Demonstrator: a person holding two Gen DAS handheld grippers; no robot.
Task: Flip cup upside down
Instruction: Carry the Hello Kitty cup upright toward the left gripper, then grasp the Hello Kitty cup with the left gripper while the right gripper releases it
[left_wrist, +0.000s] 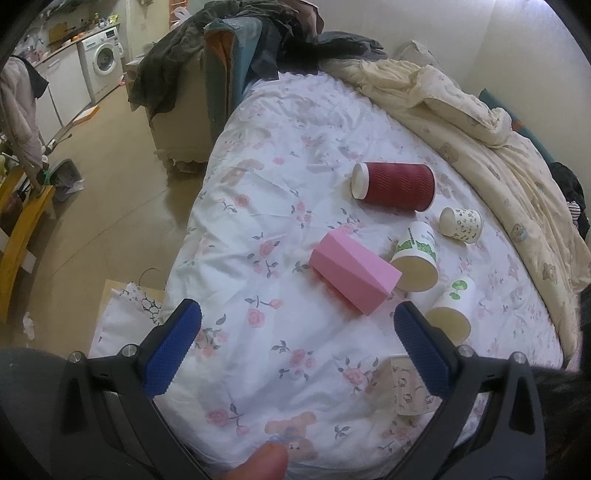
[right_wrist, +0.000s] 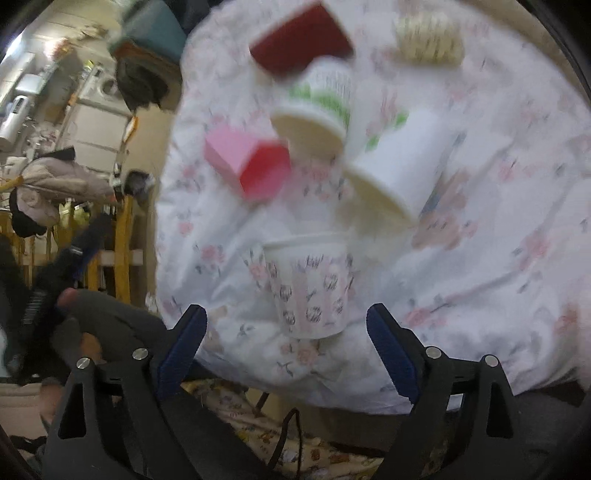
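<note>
Several paper cups lie on a flowered bedsheet (left_wrist: 280, 206). A cartoon-print cup (right_wrist: 310, 288) stands upright, mouth up, just ahead of my open right gripper (right_wrist: 286, 321), between its fingers' line. It also shows in the left wrist view (left_wrist: 408, 387) behind the right fingertip. My left gripper (left_wrist: 297, 319) is open and empty above the sheet. A pink angular cup (left_wrist: 352, 273), a dark red ribbed cup (left_wrist: 397, 184), two green-print cups (left_wrist: 417, 258) (left_wrist: 452, 310) and a small dotted cup (left_wrist: 461, 223) lie on their sides.
A cream blanket (left_wrist: 480, 122) is bunched along the bed's right side. Clothes are piled on a chair (left_wrist: 207, 62) at the bed's far end. The floor (left_wrist: 110, 206) with a yellow wooden frame (left_wrist: 18, 240) lies left. The right wrist view is motion-blurred.
</note>
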